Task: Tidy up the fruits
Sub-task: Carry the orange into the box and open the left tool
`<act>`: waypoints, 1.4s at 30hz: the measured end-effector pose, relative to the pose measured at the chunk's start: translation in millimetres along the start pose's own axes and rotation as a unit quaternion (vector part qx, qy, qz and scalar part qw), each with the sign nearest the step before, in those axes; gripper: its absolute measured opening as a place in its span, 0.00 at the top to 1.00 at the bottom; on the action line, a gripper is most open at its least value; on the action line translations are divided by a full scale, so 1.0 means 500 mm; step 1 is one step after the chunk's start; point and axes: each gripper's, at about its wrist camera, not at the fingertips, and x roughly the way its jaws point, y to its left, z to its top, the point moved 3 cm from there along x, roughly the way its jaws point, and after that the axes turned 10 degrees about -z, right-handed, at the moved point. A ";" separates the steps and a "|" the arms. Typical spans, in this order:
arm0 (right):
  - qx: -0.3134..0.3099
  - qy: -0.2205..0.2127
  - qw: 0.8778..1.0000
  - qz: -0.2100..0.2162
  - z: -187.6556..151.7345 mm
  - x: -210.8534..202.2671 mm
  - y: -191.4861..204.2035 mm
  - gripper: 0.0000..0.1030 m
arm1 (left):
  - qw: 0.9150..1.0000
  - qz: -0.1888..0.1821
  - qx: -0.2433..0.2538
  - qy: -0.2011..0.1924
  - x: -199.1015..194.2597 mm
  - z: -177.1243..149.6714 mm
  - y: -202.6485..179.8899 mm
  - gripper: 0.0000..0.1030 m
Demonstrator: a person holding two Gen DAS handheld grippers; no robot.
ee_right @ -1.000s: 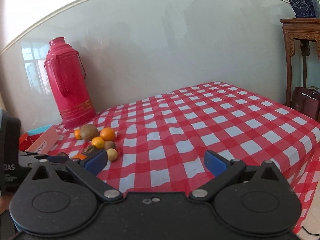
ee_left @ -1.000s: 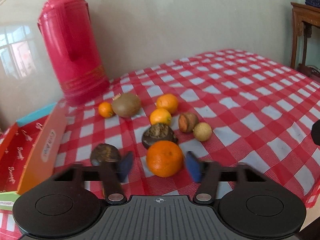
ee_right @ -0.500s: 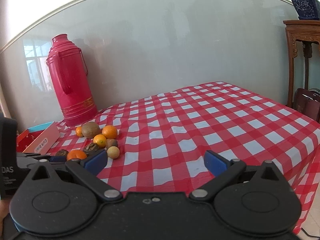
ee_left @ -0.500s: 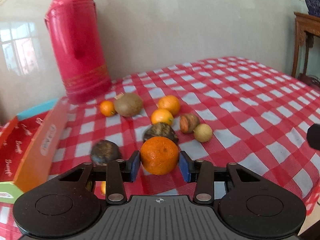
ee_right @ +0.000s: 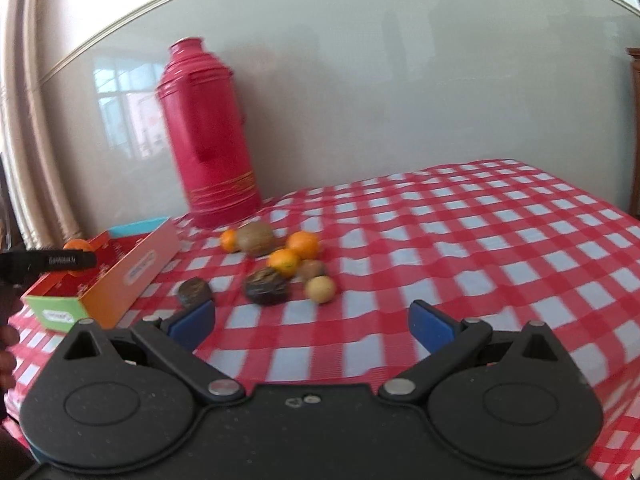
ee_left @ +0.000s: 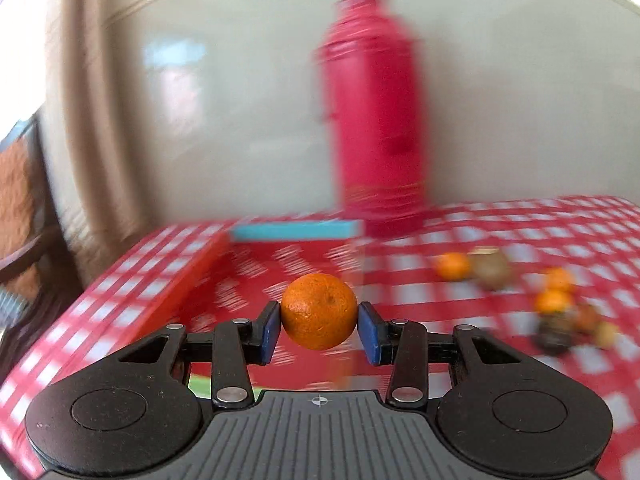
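My left gripper point(ee_left: 319, 330) is shut on a large orange point(ee_left: 319, 311) and holds it in the air over the open red box point(ee_left: 200, 280); the same orange point(ee_right: 77, 245) shows above the box point(ee_right: 132, 272) in the right wrist view. My right gripper point(ee_right: 310, 326) is open and empty, just in front of the fruit pile. The pile holds several fruits: small oranges point(ee_right: 284, 262), a brown kiwi point(ee_right: 256, 236), a dark wrinkled fruit point(ee_right: 266, 286), another dark fruit point(ee_right: 194, 292) and a pale yellow round fruit point(ee_right: 320, 289).
A tall red thermos point(ee_right: 208, 136) stands at the back by the wall. The table has a red-and-white checked cloth point(ee_right: 460, 240). A wooden chair point(ee_left: 24, 208) is off the table's left side.
My left gripper has lifted the large orange from the pile and swung left to over the red box. My right gripper has moved closer to the fruit pile, still open.
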 end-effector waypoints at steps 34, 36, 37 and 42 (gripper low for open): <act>-0.114 0.074 0.987 0.086 -0.021 0.163 0.257 0.60 | 0.977 0.148 -0.148 -0.042 -0.180 -0.134 0.301 0.00; -0.110 0.088 0.987 0.076 -0.027 0.178 0.258 0.64 | 0.973 0.159 -0.162 -0.045 -0.187 -0.156 0.318 0.00; -0.109 0.091 0.987 0.073 -0.030 0.183 0.258 0.66 | 0.971 0.163 -0.167 -0.048 -0.192 -0.161 0.326 0.00; -0.134 0.071 0.987 0.052 -0.038 0.177 0.269 0.85 | 0.963 0.181 -0.191 -0.066 -0.213 -0.182 0.362 0.00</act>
